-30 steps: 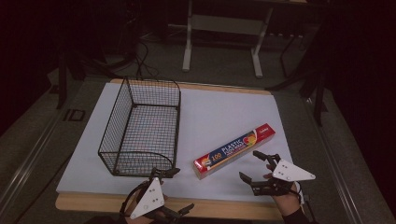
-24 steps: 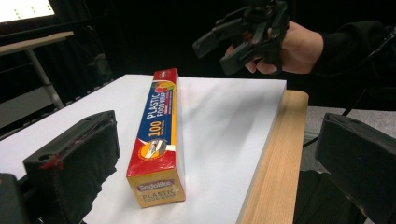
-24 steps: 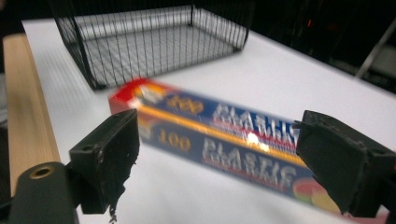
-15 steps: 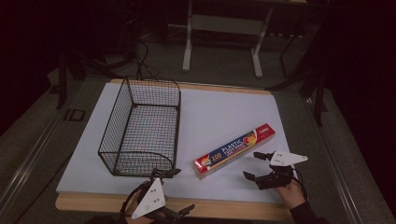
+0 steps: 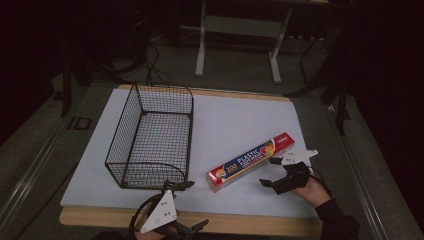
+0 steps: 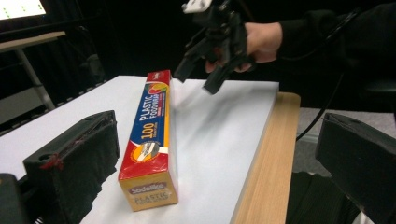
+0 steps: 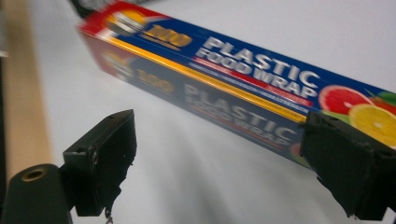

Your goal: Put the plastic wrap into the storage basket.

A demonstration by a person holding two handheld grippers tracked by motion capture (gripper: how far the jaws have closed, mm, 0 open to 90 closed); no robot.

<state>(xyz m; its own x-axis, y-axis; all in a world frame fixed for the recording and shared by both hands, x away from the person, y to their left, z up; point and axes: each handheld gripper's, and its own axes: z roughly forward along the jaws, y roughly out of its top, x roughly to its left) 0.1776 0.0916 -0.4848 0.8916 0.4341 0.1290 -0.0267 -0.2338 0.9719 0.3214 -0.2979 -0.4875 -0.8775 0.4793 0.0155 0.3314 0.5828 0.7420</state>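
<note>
White sheet [image 5: 235,120] over wooden table [image 5: 280,225], dark room around, grey floor, pale metal frame legs [image 5: 202,42] behind. High view: wire basket [image 5: 150,137] standing left of centre on sheet, upright. Plastic food wrap box [image 5: 250,161] lying flat, diagonal, right of basket, well apart from it. Right gripper [image 5: 272,172] just beside box's near long side, not touching, jaws spread, just been opening, nothing between. Left gripper [image 5: 192,207] at near table edge by basket's near corner, jaws spread, nothing held.

Left gripper view: own black jaws wide apart at bottom, box [image 6: 152,140] end-on between and beyond them, untouched. Right gripper [image 6: 203,72] hovering over box's far end, hand [image 6: 261,42] behind, dark sleeve. Wooden edge strip right of sheet.

Right gripper view: jaws spread either side, box [image 7: 233,84] across frame just past tips, no contact. Slight blur. White sheet below, wood strip far left.
</note>
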